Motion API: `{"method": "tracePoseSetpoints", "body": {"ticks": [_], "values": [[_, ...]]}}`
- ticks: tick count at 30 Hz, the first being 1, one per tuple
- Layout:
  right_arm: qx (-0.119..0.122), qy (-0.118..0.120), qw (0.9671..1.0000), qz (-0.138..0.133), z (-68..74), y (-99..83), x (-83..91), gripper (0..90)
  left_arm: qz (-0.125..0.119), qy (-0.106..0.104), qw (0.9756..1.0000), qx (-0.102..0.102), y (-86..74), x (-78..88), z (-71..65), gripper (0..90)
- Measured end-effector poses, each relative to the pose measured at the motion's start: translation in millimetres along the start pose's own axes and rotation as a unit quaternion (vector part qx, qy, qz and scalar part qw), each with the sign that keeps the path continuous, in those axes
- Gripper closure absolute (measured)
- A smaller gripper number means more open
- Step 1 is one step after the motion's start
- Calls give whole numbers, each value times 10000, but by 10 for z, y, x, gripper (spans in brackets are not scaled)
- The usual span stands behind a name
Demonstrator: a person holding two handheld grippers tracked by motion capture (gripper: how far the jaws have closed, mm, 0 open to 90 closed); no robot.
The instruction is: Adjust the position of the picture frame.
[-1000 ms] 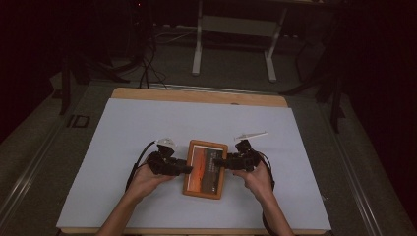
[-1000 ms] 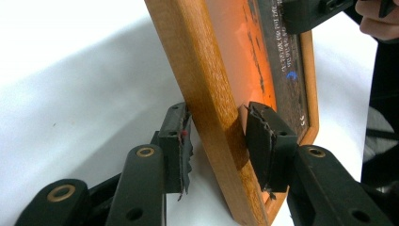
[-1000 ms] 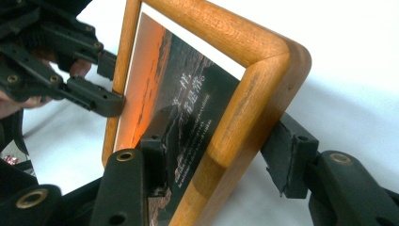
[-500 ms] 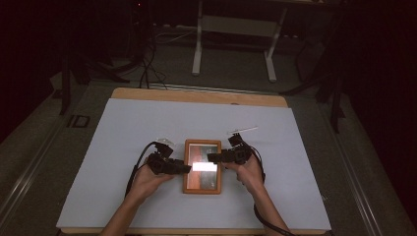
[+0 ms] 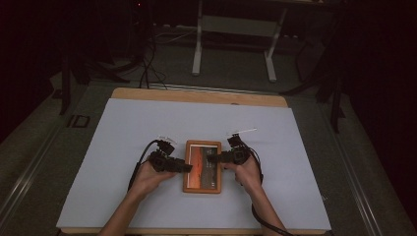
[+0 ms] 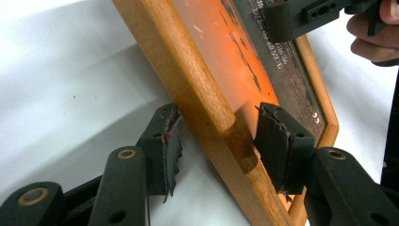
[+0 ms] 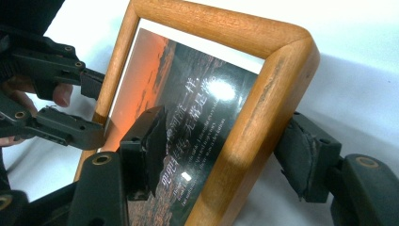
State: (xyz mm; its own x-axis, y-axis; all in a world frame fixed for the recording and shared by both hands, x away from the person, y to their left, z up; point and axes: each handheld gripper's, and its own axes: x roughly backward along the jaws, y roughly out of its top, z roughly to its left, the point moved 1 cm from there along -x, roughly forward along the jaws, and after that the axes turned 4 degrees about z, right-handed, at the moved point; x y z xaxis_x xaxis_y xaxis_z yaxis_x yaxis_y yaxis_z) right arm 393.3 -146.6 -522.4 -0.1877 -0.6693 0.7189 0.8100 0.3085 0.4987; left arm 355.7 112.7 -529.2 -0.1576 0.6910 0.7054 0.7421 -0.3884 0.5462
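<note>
Lying flat on the white table cover (image 5: pixel 123 147), the wooden picture frame (image 5: pixel 202 186) sits between the two grippers, with the left gripper (image 5: pixel 186 167) at its left long rail and the right gripper (image 5: pixel 210 158) at its right long rail. In the left gripper view, the left gripper (image 6: pixel 214 146) stands with its jaws spread around the left rail of the frame (image 6: pixel 197 101): one jaw is outside the rail, over the white cover, and the other jaw is inside, over the orange part of the picture. A small gap shows between each pad and the wood, so the pads do not press on the rail; these jaws have just been opening, with the rail between them. In the right gripper view, the right gripper (image 7: pixel 223 148) is placed the same way around the right rail, near a rounded corner of the frame (image 7: pixel 254 113). Its inner jaw hangs above the glass over the dark part of the picture with pale lettering, and its outer jaw is beside the outer edge of the rail, apart from it. These jaws also have just been opening around the rail. The frame rests on the cover, and neither gripper pinches it. A hand (image 5: pixel 147 177) holds the left gripper and the other hand (image 5: pixel 246 172) holds the right one.
</note>
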Motion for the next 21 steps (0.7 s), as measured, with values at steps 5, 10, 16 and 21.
{"method": "tracePoseSetpoints", "body": {"ticks": [5,10,16,21], "values": [[0,-35,10000,-21,-11,-36,25,362,-21,-126,9999,-62,13,-20,32,508],[126,-85,9998,-113,-7,-94,59,383,-38,-17,9999,-150,9,-28,3,487],[242,-144,9990,-338,-9,-222,114,402,-174,67,9997,-150,-11,-3,-28,429],[252,-268,9969,-702,-2,-237,269,400,-389,321,9987,-67,-40,91,-40,416]]}}
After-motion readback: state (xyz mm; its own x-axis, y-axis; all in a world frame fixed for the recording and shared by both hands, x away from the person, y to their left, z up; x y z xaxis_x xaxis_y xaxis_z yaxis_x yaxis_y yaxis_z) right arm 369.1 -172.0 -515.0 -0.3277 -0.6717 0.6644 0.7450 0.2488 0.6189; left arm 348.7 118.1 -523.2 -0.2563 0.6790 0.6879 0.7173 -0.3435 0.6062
